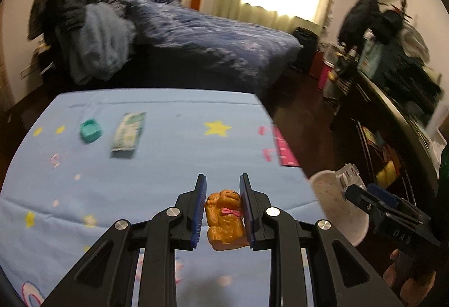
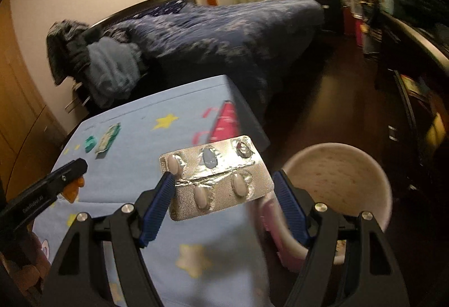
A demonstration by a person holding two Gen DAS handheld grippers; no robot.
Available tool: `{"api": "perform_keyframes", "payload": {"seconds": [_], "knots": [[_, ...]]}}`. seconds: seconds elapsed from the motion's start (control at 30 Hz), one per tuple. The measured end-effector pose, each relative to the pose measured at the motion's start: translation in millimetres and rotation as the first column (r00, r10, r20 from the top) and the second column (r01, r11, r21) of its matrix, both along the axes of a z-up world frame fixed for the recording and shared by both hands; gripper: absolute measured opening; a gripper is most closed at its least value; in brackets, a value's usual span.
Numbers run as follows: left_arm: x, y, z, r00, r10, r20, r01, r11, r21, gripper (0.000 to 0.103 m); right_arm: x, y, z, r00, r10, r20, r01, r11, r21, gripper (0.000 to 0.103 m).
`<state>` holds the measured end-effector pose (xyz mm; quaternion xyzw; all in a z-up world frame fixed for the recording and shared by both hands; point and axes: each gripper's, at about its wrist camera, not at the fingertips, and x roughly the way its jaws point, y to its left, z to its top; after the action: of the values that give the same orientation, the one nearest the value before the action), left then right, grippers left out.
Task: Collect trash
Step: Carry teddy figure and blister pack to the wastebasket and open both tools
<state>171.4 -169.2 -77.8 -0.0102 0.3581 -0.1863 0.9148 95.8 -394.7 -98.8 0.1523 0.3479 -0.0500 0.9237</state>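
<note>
Between right claw point(image 2: 221, 194) pads: silver pill blister pack point(image 2: 216, 180), claw spread wide, pack touching left pad only. Just right of claw, below: white bin point(image 2: 350, 166). Left claw point(image 1: 221, 211) narrow, clamped on orange dog figurine point(image 1: 224, 220) above blue star-print cloth point(image 1: 168, 161). Far ahead-left of it: green wrapper point(image 1: 127, 133), teal cap point(image 1: 89, 130) just beside.
</note>
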Motion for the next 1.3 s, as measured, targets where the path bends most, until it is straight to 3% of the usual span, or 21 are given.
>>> {"api": "perform_keyframes", "payload": {"seconds": [0.27, 0.6, 0.97, 1.23, 1.27, 1.3], "knots": [[-9, -75, 6, 0.990, -0.136, 0.032, 0.134, 0.990, 0.041, 0.024, -42, -62, -6, 0.990, -0.139, 0.020, 0.138, 0.990, 0.035, 0.073], [-15, -163, -1, 0.962, -0.271, 0.046, 0.264, 0.958, 0.113, 0.024, -73, -120, -15, 0.959, -0.283, 0.032, 0.281, 0.959, 0.039, 0.073], [-17, -228, -17, 0.932, -0.361, 0.035, 0.350, 0.921, 0.172, 0.024, -85, -148, -34, 0.926, -0.377, 0.003, 0.376, 0.926, 0.012, 0.073], [-6, -254, -33, 0.923, -0.385, -0.005, 0.381, 0.909, 0.170, 0.025, -66, -145, -54, 0.924, -0.380, -0.029, 0.378, 0.924, -0.061, 0.074], [-4, -257, -36, 0.919, -0.394, -0.015, 0.391, 0.906, 0.161, 0.028, -62, -144, -56, 0.927, -0.374, -0.034, 0.370, 0.926, -0.076, 0.075], [-2, -259, -38, 0.918, -0.397, -0.024, 0.396, 0.906, 0.153, 0.039, -57, -144, -59, 0.927, -0.373, -0.038, 0.368, 0.925, -0.089, 0.077]]}}
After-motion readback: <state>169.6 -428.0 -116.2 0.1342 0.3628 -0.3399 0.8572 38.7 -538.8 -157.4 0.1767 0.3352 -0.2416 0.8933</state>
